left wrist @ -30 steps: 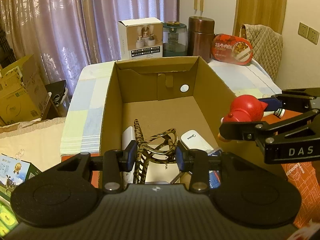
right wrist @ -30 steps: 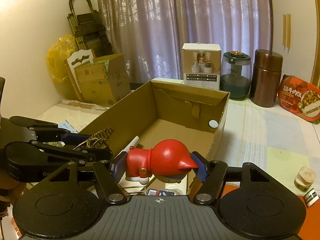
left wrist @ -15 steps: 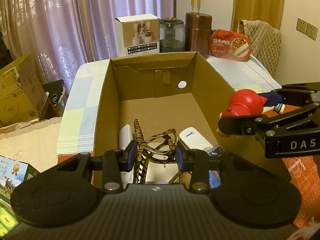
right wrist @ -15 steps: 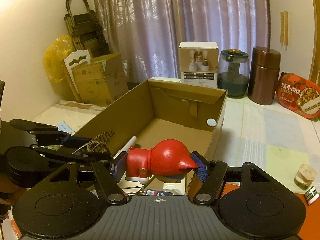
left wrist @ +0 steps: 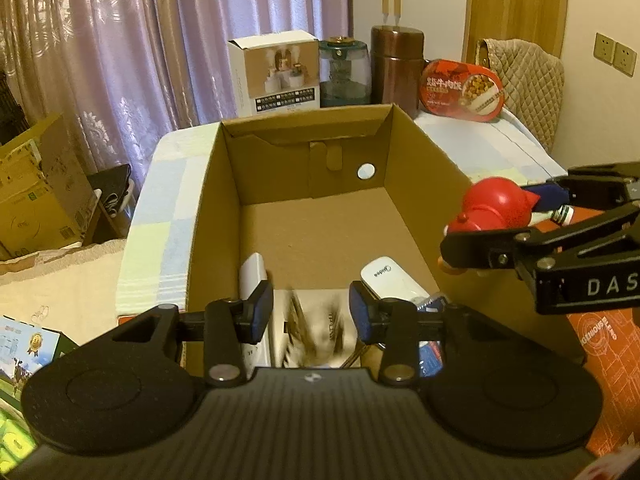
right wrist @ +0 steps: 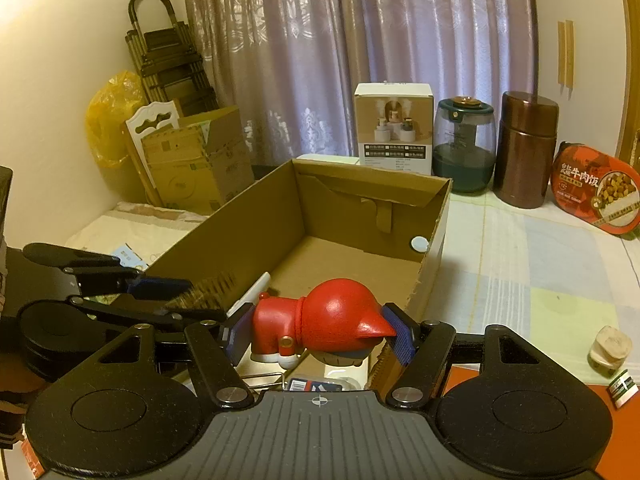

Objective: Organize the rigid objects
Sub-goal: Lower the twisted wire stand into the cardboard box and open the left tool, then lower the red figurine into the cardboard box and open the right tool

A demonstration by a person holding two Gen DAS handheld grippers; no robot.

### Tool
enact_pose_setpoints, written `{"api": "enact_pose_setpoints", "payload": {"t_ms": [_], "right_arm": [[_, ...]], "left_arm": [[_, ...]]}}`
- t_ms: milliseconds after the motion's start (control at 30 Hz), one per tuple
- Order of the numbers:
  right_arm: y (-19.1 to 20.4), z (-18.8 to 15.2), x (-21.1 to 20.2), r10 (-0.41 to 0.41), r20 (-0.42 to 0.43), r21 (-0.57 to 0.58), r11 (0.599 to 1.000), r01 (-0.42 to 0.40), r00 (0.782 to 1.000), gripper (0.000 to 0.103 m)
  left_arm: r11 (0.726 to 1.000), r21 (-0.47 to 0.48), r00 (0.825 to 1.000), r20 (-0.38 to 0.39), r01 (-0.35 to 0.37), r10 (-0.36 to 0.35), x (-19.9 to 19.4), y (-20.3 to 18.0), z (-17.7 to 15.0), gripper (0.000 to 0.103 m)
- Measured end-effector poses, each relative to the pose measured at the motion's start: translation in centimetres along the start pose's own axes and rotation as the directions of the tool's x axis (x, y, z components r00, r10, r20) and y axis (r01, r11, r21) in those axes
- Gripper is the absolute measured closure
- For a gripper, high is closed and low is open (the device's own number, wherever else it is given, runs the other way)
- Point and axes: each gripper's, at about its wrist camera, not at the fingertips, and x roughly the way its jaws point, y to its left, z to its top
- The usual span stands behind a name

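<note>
An open cardboard box (left wrist: 208, 200) (right wrist: 436, 240) stands on the table in front of me. My left gripper (left wrist: 310, 304) (right wrist: 200, 300) hangs over its near end, and its jaws are opening. A leopard-print clip (left wrist: 308, 328) shows as a blur below and between the pads, no longer pinched. A white remote (left wrist: 388, 280) and a white slab (left wrist: 252, 276) lie on the box floor. My right gripper (right wrist: 316, 332) (left wrist: 504, 220) is shut on a red figurine (right wrist: 340, 320) (left wrist: 496, 204), held sideways at the box's right wall.
Behind the box stand a white product carton (left wrist: 276, 76), a glass jar (left wrist: 344, 72), a brown canister (left wrist: 396, 68) and a red food bowl (left wrist: 460, 88). A small wooden piece (right wrist: 610, 348) lies on the checked cloth at right. An orange carton (left wrist: 600, 340) sits near right.
The leopard-print clip was pinched upright between the left pads; now it is blurred and lower, slipping out of them. The right gripper still holds the red figurine in the same spot.
</note>
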Motion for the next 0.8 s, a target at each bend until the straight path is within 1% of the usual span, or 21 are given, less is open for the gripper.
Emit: {"api": "enact_pose_setpoints", "payload": {"t_ms": [300, 800], "right_arm": [[-0.2, 0.0, -0.2, 0.007, 0.002, 0.012, 1.000, -0.007, 1.000, 0.038], [0.1, -0.3, 0.0, 0.009, -0.004, 0.000, 1.000, -0.009, 1.000, 0.038]], "left_arm": [[1.000, -0.020, 0.999, 0.032, -0.016, 0.017, -1.6, 0.7, 0.3, 0.066], [0.999, -0.030, 0.999, 0.032, -0.016, 0.017, -2.0, 1.0, -0.1, 0.066]]}}
